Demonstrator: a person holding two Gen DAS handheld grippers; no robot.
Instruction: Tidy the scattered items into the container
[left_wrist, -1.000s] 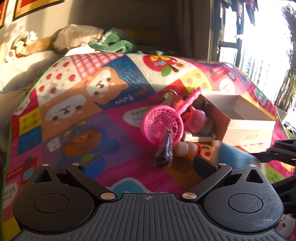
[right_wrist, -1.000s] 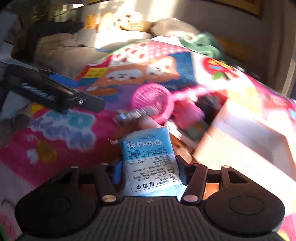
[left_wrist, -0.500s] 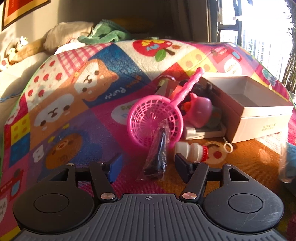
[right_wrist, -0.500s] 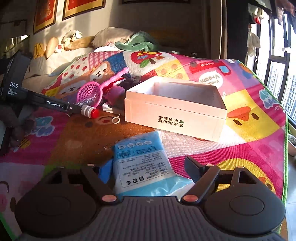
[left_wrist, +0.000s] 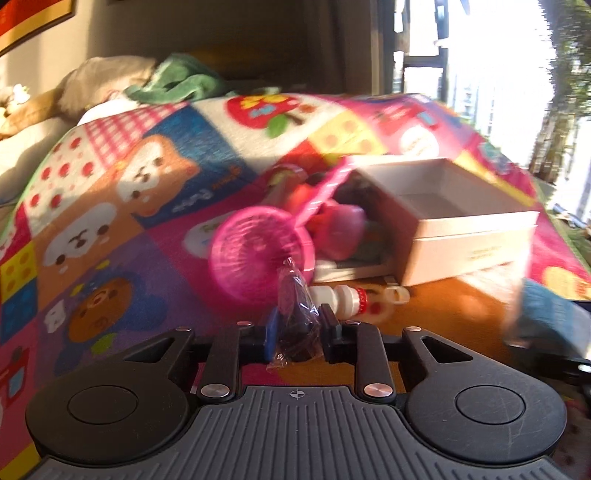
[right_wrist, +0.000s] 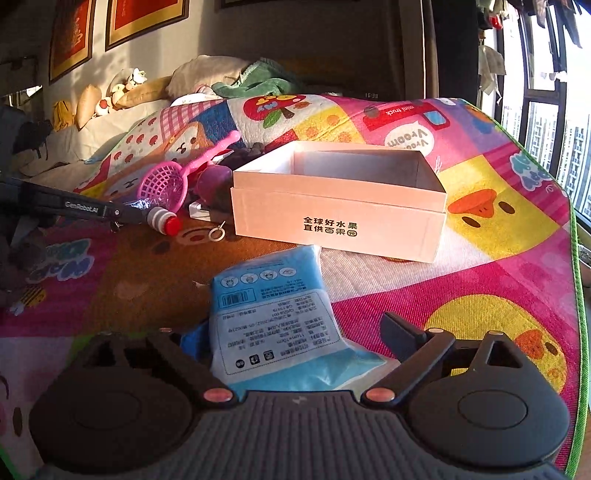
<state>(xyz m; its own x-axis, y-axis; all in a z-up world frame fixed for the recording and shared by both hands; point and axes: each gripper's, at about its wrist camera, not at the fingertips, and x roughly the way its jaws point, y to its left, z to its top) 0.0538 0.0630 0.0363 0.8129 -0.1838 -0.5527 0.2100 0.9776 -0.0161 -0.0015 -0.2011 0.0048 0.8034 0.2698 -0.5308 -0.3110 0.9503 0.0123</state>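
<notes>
Two grippers are at work. The left gripper (left_wrist: 295, 332) is pinched on a small dark item in a clear wrapper (left_wrist: 295, 314), low over the mat (left_wrist: 110, 184) beside the net (left_wrist: 258, 251). The wrapper looks light, crinkly and slippery; grip the solid core, not the loose film. The right gripper (right_wrist: 291, 336) is opening, its fingers clear of the blue pack (right_wrist: 273, 317) lying on the mat short of the box (right_wrist: 340, 206). The pack seems soft and light; pinch across its middle. Count: one box, empty; one net; one bottle (right_wrist: 164, 219); one ring (right_wrist: 216, 233); one pack. The toys behind the net cannot be counted.
</notes>
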